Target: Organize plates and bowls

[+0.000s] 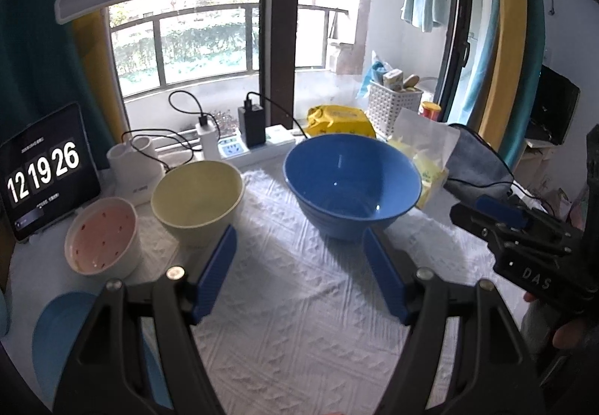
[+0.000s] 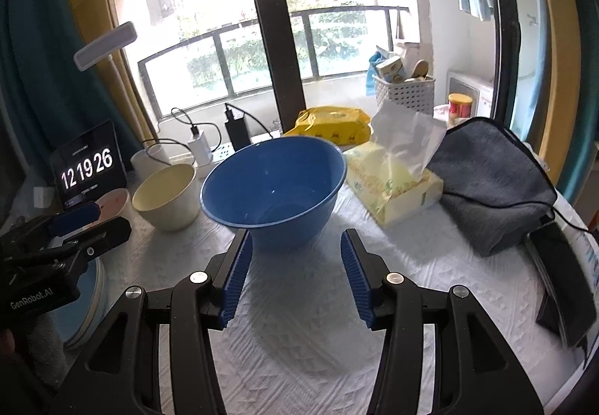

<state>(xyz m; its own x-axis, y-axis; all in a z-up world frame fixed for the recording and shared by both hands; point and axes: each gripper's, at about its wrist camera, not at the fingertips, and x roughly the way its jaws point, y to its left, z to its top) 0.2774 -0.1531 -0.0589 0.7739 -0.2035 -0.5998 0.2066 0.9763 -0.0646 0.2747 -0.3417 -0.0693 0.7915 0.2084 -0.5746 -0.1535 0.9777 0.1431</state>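
Observation:
A large blue bowl (image 1: 352, 183) stands on the white cloth (image 1: 299, 302), also seen in the right wrist view (image 2: 273, 186). A cream bowl (image 1: 198, 200) stands to its left (image 2: 166, 196). A white bowl with a pink inside (image 1: 103, 241) sits further left, and a light blue plate (image 1: 56, 332) lies at the near left. My left gripper (image 1: 299, 235) is open and empty, just short of the gap between the cream and blue bowls. My right gripper (image 2: 294, 241) is open and empty, right in front of the blue bowl.
A tablet showing a clock (image 1: 43, 171) stands at far left. A power strip with chargers (image 1: 247, 142), a yellow wipes pack (image 2: 331, 125), a tissue box (image 2: 393, 183), a grey cloth (image 2: 490, 183) and a white basket (image 2: 406, 91) line the back and right.

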